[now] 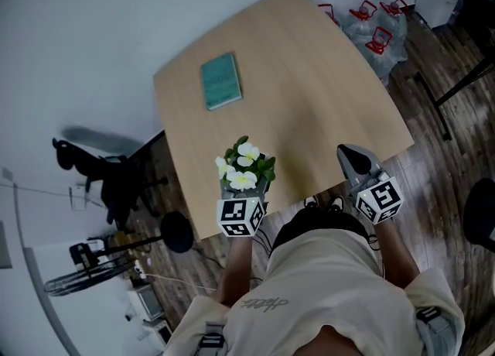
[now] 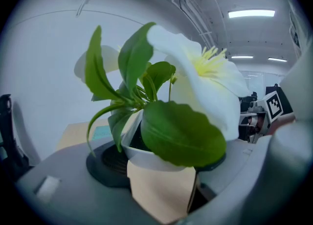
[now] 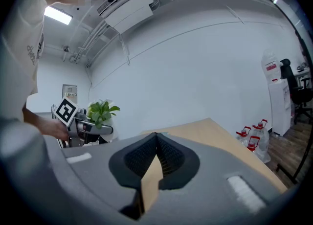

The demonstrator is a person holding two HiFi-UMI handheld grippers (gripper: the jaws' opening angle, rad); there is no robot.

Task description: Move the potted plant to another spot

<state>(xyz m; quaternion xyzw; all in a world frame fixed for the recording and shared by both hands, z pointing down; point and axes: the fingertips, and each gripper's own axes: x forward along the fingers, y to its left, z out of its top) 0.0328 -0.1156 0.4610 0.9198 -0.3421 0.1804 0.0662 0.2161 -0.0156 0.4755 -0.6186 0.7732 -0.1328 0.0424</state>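
Head view: high above person [image 1: 325, 292], facing steeply down on wooden table [image 1: 309, 76] and floor [image 1: 433, 169].
Left gripper view: low at table's near edge, potted plant [image 2: 161, 121] almost against lens, white wall [image 2: 44, 67] behind.
Right gripper view: low, near level, looking across table toward white wall.
All three views share potted plant and table.

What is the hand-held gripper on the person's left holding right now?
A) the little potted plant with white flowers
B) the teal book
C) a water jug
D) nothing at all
A: in the left gripper view the potted plant sits clamped between the jaws of the left hand-held gripper; the teal book lies untouched on the table.
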